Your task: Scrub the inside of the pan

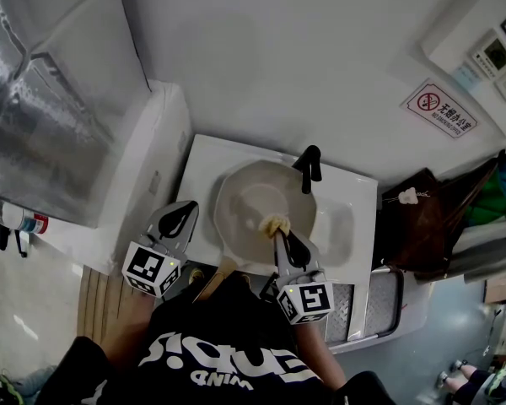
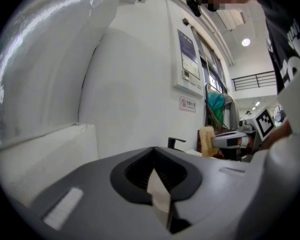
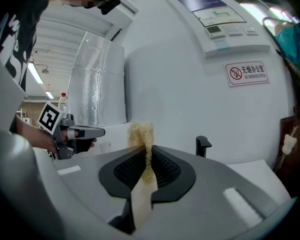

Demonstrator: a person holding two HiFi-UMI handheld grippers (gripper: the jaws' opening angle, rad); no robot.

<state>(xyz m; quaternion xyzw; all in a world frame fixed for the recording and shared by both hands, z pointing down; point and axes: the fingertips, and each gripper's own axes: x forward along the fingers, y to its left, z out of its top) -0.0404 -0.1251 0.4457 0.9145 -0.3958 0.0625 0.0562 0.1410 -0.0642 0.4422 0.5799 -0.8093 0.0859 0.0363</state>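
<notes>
- Jaws of the left gripper (image 2: 154, 153) are pressed together, and we see nothing between them.
- Jaws of the right gripper (image 3: 146, 153) are clamped on a yellowish scrub pad (image 3: 140, 132), whose frayed end sticks out past their tips.
- We find the pan (image 1: 255, 199), pale inside, lying in the white sink (image 1: 352, 219) right below the right jaws. The pad is over the near part of its inside, but we cannot tell whether it touches the bottom.
- Our left jaws hover just left of the pan's rim, above the edge of the counter (image 1: 201, 167), apart from the pan.
- Behind both pairs of jaws, the pan's wooden handle (image 1: 217, 279) runs back towards us, between the two grippers.
- Beyond the right jaws, a black tap (image 1: 308, 167) stands at the pan's far side.
- Looking along the left jaws, we see the right gripper and its pad ahead and to the right. Looking along the right jaws, the left gripper is off to the left.
</notes>
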